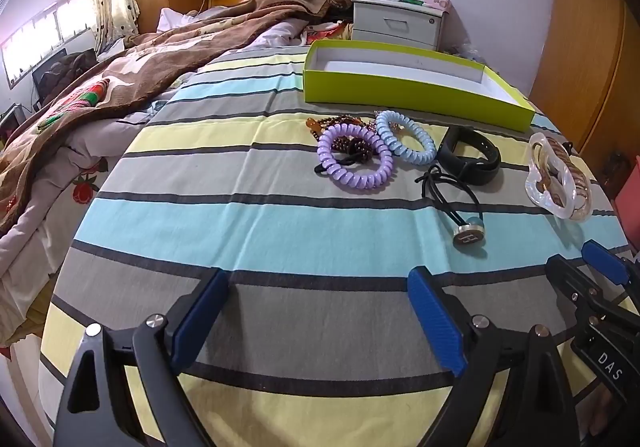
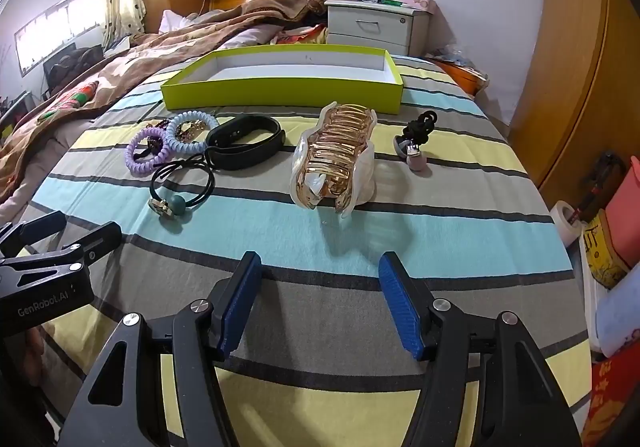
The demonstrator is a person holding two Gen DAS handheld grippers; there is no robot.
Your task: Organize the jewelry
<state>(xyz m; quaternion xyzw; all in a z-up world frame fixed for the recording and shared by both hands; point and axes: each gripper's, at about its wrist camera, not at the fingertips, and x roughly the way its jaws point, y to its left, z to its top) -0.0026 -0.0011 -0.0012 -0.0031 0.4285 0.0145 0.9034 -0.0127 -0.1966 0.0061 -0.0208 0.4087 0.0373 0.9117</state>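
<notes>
Both tools spread wide and empty, angled down over the striped bedsheet (image 2: 320, 231): right tool (image 2: 320, 303), left tool (image 1: 320, 311). Straight ahead of the right tool, near and closer to it than to the left: large translucent claw hair clip with rose-gold teeth (image 2: 334, 163), long axis running away from the tool toward the shallow lime-green cardboard box (image 2: 280, 95), which sits empty beyond. Left of the clip: black wrist band (image 2: 244, 143), black elastic with teal bead (image 2: 180, 187), purple spiral hair tie (image 1: 354, 159), pale blue spiral hair tie (image 1: 406, 137). Right of it: small black knotted tie with charms (image 2: 416, 143). Likely first pick: the clip, glossy and slippery
</notes>
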